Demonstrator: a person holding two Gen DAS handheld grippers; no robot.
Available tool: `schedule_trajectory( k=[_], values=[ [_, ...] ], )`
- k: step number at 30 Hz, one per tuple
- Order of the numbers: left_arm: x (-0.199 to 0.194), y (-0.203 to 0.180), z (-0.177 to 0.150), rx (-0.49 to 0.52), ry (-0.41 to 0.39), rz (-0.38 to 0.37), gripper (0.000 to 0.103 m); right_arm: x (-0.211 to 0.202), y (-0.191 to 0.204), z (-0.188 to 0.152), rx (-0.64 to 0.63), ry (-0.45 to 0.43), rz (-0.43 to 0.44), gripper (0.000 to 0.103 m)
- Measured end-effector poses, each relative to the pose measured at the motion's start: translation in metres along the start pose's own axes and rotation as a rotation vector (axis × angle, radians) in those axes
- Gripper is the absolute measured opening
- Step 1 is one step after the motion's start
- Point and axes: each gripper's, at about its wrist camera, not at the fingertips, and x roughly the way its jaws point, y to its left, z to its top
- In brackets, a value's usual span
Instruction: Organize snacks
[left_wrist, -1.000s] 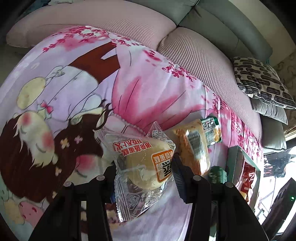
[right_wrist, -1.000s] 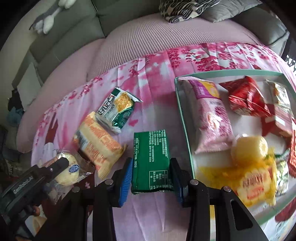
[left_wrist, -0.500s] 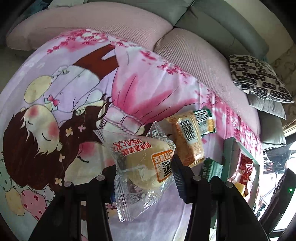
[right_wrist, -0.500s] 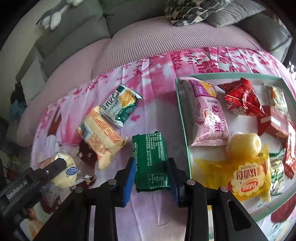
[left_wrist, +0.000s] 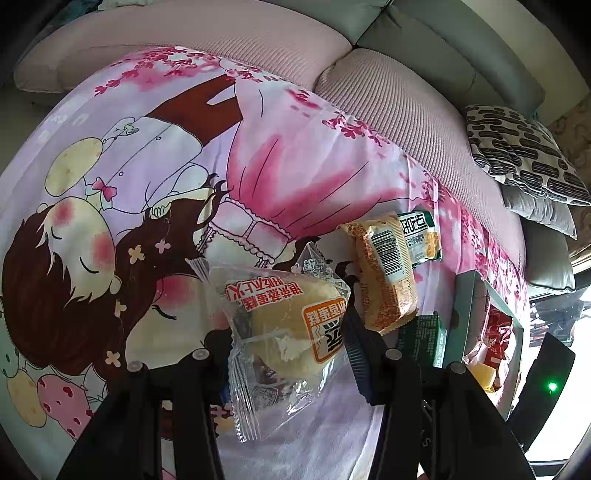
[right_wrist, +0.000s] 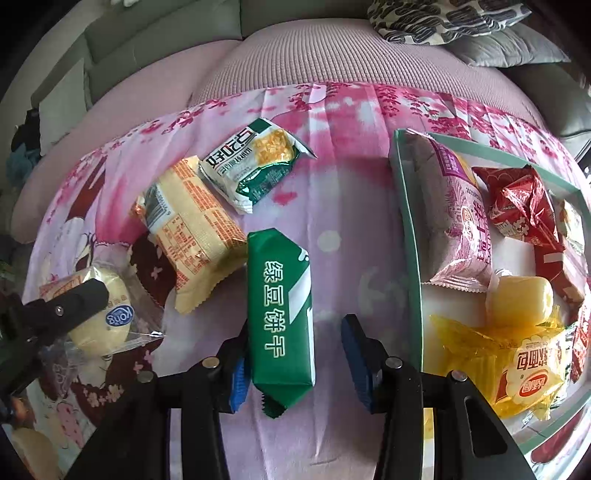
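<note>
My left gripper is shut on a clear-wrapped yellow cake packet, held above the pink cartoon cloth; that same cake shows at the left of the right wrist view. My right gripper has its jaws opening. Between them a green biscuit packet lies on the cloth, printed face up. It leans on the left pad, with a clear gap to the right pad. To the right stands a green-rimmed tray holding several snacks.
An orange-yellow packet and a white-and-green packet lie on the cloth left of the green one. A pink packet, a red one and a yellow one fill the tray. Sofa cushions rise behind.
The green packet has turned over from its label side to its printed face and now rests on the cloth. The right jaws have parted from it. The left gripper still holds the cake.
</note>
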Motion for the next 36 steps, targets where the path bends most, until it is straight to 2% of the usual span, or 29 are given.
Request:
schedule_trajectory(
  k=[5,13,16,22,30,36],
  values=[
    [0.003,-0.001,-0.001,0.001,0.006,0.009,0.051,0.001,0.012,-0.003,-0.036,-0.01,-0.044,0.048],
    [0.004,-0.002,0.0,-0.008,0.006,0.017,0.051,-0.002,0.005,-0.002,-0.023,0.009,-0.004,0.048],
    [0.002,-0.001,0.0,-0.012,0.004,0.008,0.051,-0.012,-0.004,-0.002,0.0,0.01,0.046,0.049],
    [-0.006,0.002,0.003,-0.015,-0.009,0.001,0.051,-0.038,-0.022,0.006,0.053,-0.057,0.093,0.054],
    [-0.011,0.003,0.005,-0.031,-0.014,-0.003,0.051,-0.052,-0.053,0.016,0.164,-0.113,0.088,0.054],
    [-0.011,0.001,0.005,-0.028,-0.015,0.0,0.051,-0.046,-0.042,0.016,0.126,-0.09,0.092,0.054]
  ],
)
